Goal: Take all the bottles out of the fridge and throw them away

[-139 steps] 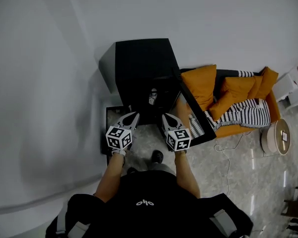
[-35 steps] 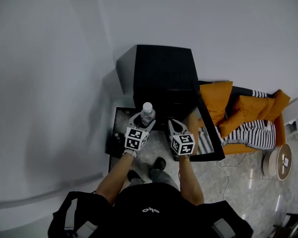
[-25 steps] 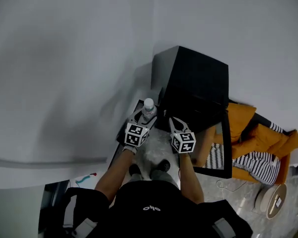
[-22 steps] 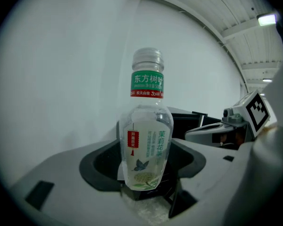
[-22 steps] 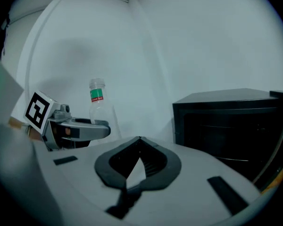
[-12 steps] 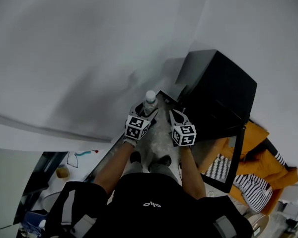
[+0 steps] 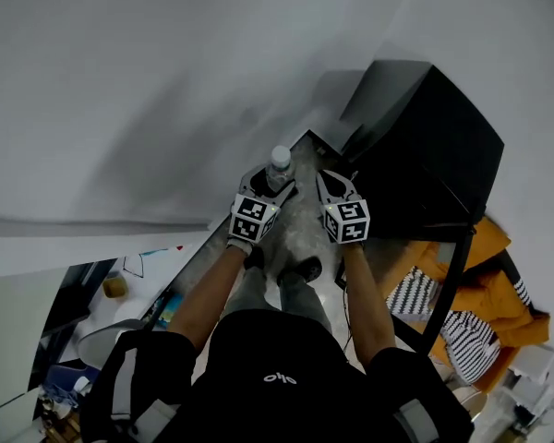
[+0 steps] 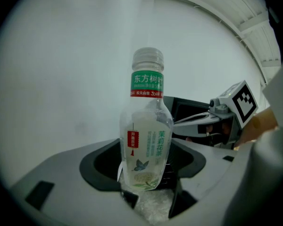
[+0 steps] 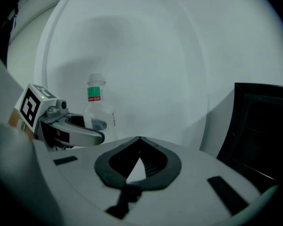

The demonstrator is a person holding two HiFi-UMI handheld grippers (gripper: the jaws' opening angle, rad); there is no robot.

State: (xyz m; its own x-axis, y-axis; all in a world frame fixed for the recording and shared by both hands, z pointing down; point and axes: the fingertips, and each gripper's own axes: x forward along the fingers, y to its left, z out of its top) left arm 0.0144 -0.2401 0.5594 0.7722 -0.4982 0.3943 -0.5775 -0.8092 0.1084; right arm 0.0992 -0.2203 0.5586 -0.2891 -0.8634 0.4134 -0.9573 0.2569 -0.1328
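Left gripper (image 8: 146,185) fingers clamped low on bottle (image 8: 146,126). Bottle upright, long axis vertical, cap up, centre of left gripper view. Right gripper (image 9: 137,142) fingers closed, empty, just right of bottle. Fridge (image 7: 429,146) upper right of head view, off to right of both. Drop-off place not identifiable in any view.

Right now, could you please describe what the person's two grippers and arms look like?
Both the left gripper and the right gripper are light grey shells tapering to two curved jaws with black inner lining. Each carries a white cube printed with black square markers. The person wears a black short-sleeved top with a small white logo and grey shoulder straps.
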